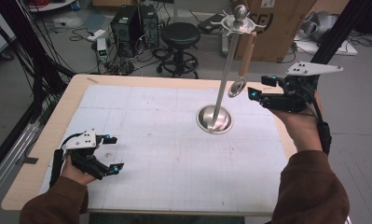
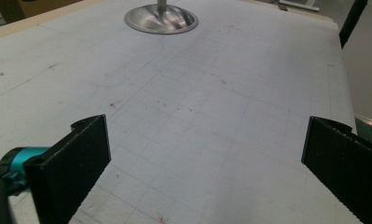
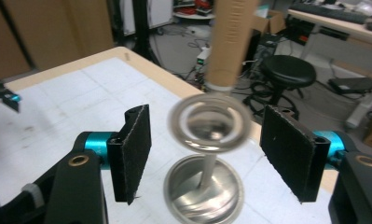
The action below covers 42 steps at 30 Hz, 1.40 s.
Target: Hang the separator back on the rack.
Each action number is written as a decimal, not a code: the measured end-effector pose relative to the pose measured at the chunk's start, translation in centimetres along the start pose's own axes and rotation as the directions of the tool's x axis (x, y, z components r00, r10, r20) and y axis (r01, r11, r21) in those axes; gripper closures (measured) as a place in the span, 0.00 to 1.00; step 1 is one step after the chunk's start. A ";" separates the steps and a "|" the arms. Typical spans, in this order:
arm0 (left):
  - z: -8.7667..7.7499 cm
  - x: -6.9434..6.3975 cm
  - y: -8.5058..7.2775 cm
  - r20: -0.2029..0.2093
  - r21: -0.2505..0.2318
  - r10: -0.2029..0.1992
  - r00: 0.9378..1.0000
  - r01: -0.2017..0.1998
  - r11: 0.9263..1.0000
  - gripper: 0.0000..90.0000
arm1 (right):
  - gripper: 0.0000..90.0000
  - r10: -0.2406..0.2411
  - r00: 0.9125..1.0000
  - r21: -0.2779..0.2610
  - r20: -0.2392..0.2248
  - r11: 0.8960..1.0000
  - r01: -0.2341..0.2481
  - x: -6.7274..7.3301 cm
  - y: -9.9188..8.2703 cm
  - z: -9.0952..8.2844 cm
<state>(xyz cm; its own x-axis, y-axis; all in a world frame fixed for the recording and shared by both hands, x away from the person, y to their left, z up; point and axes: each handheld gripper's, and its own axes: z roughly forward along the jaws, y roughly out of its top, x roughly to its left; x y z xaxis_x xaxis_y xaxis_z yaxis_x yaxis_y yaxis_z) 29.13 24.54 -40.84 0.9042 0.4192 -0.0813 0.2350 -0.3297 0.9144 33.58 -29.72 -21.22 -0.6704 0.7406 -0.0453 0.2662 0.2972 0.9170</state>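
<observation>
Black jaws of the left gripper (image 1: 108, 153) spread wide apart, nothing between them, held low over the near-left part of the white gridded mat (image 1: 141, 121). Left hand (image 1: 76, 168) wrapped round its body, brown sleeve (image 1: 53, 205) entering from the near edge. Same jaws seen at the two bottom corners of the left gripper view, bare mat (image 2: 197, 116) between them, polished round base (image 2: 161, 19) far ahead.

Wooden table (image 1: 72, 93) edge showing round the mat. Right of centre, steel stand (image 1: 223, 74) rising from its round base (image 1: 214, 119) on the mat, pole leaning slightly in the high view, hooked arms and a ball at the top. Hanging from one arm, a utensil with a wooden handle (image 1: 247, 53) and a round metal ring end (image 1: 237, 87), clear of the mat.

Farther right, right gripper (image 1: 253, 95) held up off the table in the right hand (image 1: 298, 126), pointed left toward the ring end, jaws parted and empty. In the right gripper view, ring end (image 3: 210, 123) blurred, hovering between the two open jaws without touching either; wooden handle (image 3: 230, 42) above it, stand base (image 3: 206, 191) below.

Beyond the far edge, black stool (image 1: 180, 37), computer towers (image 1: 134, 25), cardboard box (image 1: 281, 28) on the floor.
</observation>
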 end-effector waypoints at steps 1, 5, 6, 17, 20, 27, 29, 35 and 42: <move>0.0 0.0 0.0 -0.002 0.001 -0.001 1.000 0.001 1.000 0.02 | 0.36 0.000 1.000 0.005 -0.008 1.000 0.000 0.1 0.0 0.0; 0.0 0.0 0.0 0.000 0.001 0.001 1.000 -0.001 1.000 0.02 | 0.35 -0.014 1.000 0.012 -0.028 1.000 0.014 0.6 -0.4 0.1; 0.0 0.0 0.0 -0.001 0.000 -0.001 1.000 0.001 1.000 0.02 | 0.34 -0.016 0.999 0.015 -0.032 1.000 0.017 0.7 -0.6 0.2; 0.0 0.0 0.0 0.001 -0.002 -0.002 1.000 0.002 1.000 0.02 | 0.30 -0.030 0.997 0.016 -0.073 0.999 0.031 1.8 -2.3 0.6; 0.0 0.0 0.0 0.000 0.001 0.002 1.000 -0.002 1.000 0.02 | 0.30 -0.031 0.996 0.012 -0.085 0.999 0.032 2.1 -2.9 0.8; 0.0 0.0 0.0 0.000 -0.002 0.002 1.000 -0.002 1.000 0.02 | 0.27 -0.035 0.994 0.021 -0.102 0.999 0.037 2.9 -4.7 1.6; -0.1 0.0 0.0 -0.001 -0.001 0.003 1.000 -0.003 1.000 0.02 | 0.27 -0.030 0.993 0.016 -0.112 0.999 0.032 3.1 -5.3 1.8; 0.1 -0.1 0.0 0.001 0.002 0.004 1.000 -0.004 1.000 0.02 | 0.25 -0.014 0.990 0.031 -0.143 0.999 0.018 3.4 -7.0 2.6; 0.1 -0.1 0.0 -0.001 0.004 0.002 1.000 -0.002 1.000 0.02 | 0.24 0.004 0.987 0.047 -0.162 0.999 0.004 3.8 -9.2 3.7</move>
<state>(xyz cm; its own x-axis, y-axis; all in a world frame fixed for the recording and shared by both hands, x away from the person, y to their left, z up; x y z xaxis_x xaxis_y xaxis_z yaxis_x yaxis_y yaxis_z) 29.10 24.48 -40.86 0.9043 0.4195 -0.0789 0.2345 -0.3339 0.9130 31.14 -27.38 -31.35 -0.7725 0.6346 0.0228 0.2959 0.3279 0.8972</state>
